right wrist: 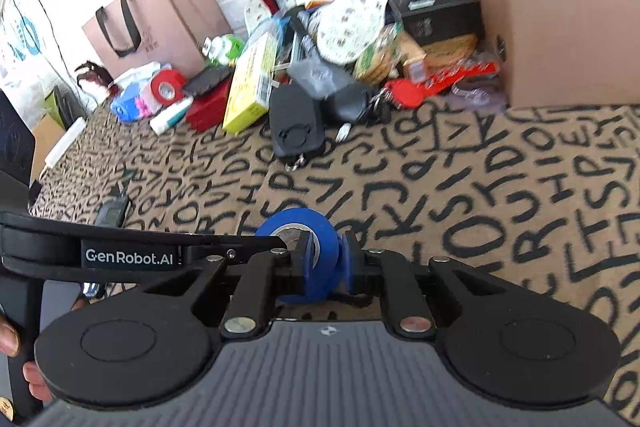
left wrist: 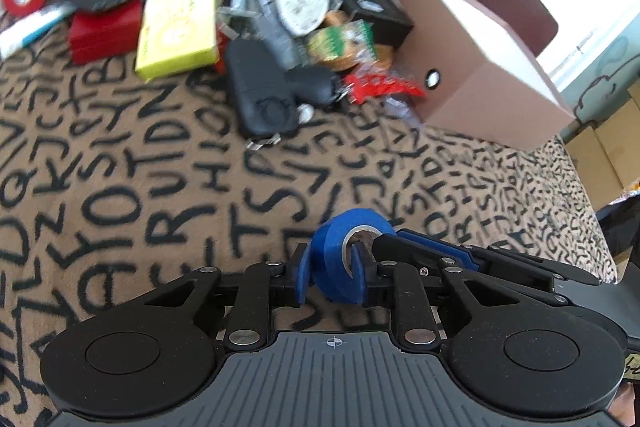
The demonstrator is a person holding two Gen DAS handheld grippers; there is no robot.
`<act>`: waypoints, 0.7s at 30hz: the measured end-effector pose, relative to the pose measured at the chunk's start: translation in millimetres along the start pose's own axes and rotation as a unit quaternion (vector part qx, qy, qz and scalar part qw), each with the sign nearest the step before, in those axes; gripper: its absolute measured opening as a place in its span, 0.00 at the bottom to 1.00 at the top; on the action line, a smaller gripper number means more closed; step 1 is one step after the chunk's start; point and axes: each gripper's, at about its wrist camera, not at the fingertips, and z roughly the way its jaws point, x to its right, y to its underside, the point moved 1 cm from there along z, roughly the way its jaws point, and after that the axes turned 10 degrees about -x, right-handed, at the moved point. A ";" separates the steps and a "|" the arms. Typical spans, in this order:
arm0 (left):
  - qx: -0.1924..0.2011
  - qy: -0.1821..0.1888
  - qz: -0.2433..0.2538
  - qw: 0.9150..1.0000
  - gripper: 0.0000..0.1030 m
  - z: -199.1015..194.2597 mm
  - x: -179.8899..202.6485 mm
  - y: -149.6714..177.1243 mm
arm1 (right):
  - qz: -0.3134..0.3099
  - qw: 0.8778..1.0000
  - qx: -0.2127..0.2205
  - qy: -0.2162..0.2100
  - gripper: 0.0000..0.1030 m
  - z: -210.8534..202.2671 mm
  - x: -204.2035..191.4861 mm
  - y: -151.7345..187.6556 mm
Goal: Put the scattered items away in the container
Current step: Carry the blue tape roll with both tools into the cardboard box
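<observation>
**Two hand-held grippers meeting on one roll of blue tape**

Both grippers are held low over the letter-printed cloth (left wrist: 168,163), pointing toward the clutter pile. The left gripper (left wrist: 331,277) has its blue fingers (left wrist: 303,273) drawn narrow, pinching the wall of the blue tape roll (left wrist: 348,227), which stands on edge between them. The right gripper (right wrist: 326,261) is likewise narrowed on the same roll (right wrist: 294,227), clamping its wall from the opposite side; its black finger enters the left wrist view from the right, reaching into the roll's core. In the right wrist view the left gripper's arm crosses from the left. The cardboard box (left wrist: 472,39) stands beyond, at the right end of the pile, well apart from the roll. A red tape roll (right wrist: 166,87), a yellow box (left wrist: 178,19) and a black case (right wrist: 296,127) lie among the clutter.
</observation>
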 end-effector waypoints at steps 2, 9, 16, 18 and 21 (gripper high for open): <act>0.012 0.001 0.016 1.000 0.29 -6.2 12.2 -10.3 | -0.002 1.000 0.016 0.005 0.17 -10.3 1.9 -5.0; 0.067 0.030 0.068 0.995 0.32 -24.0 61.9 -60.3 | -0.028 0.993 0.104 0.043 0.17 -61.2 14.6 -45.6; 0.107 0.071 0.103 0.986 0.32 -19.6 114.6 -116.7 | -0.030 0.981 0.172 0.086 0.16 -100.9 49.1 -91.6; 0.110 0.083 0.110 0.984 0.32 -13.4 127.2 -132.0 | -0.029 0.978 0.184 0.097 0.16 -105.7 60.9 -103.0; 0.109 0.096 0.117 0.982 0.32 1.8 143.3 -153.3 | -0.024 0.974 0.195 0.112 0.16 -107.2 79.9 -117.8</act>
